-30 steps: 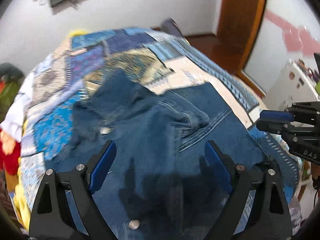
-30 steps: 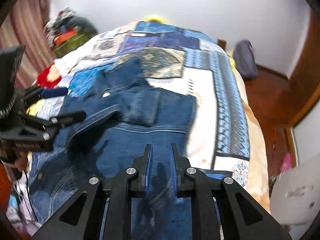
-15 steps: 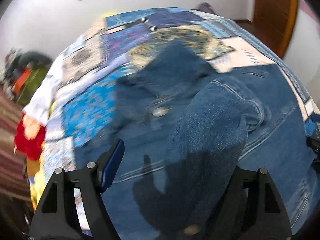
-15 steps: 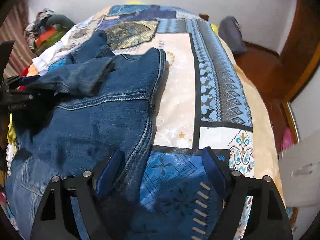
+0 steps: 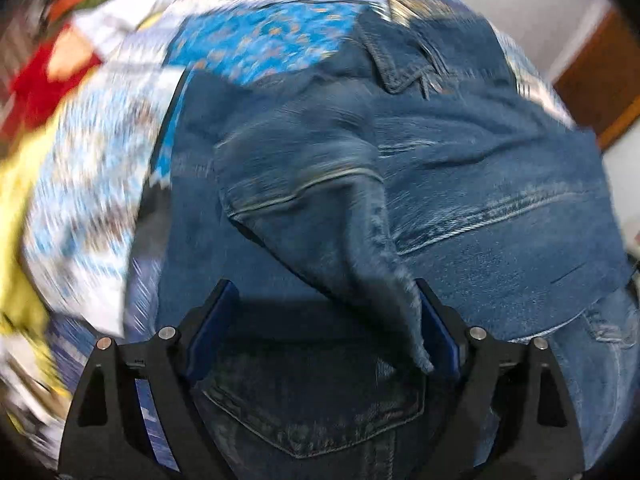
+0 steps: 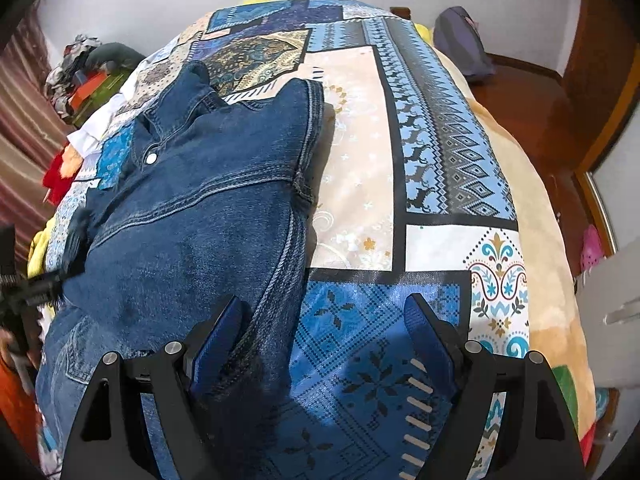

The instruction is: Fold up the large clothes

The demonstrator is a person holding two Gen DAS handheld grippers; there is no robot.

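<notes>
Denim jacket (image 6: 192, 216) spread on patchwork bedspread (image 6: 360, 184), left tool (image 5: 320, 332) gaping over a fold, right tool (image 6: 324, 344) gaping astride its edge.

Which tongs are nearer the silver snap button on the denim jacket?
Left, probably. The snap button sits towards the jacket's far left side, where the left tongs work; the right tongs straddle the jacket's near right edge.

bare bedspread (image 6: 432, 168) right, denim jacket (image 6: 192, 216) left

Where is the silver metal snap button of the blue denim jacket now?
In the right wrist view the silver metal snap button sits upper left, on the blue denim jacket, just under its collar, near the patchwork bedspread.
</notes>
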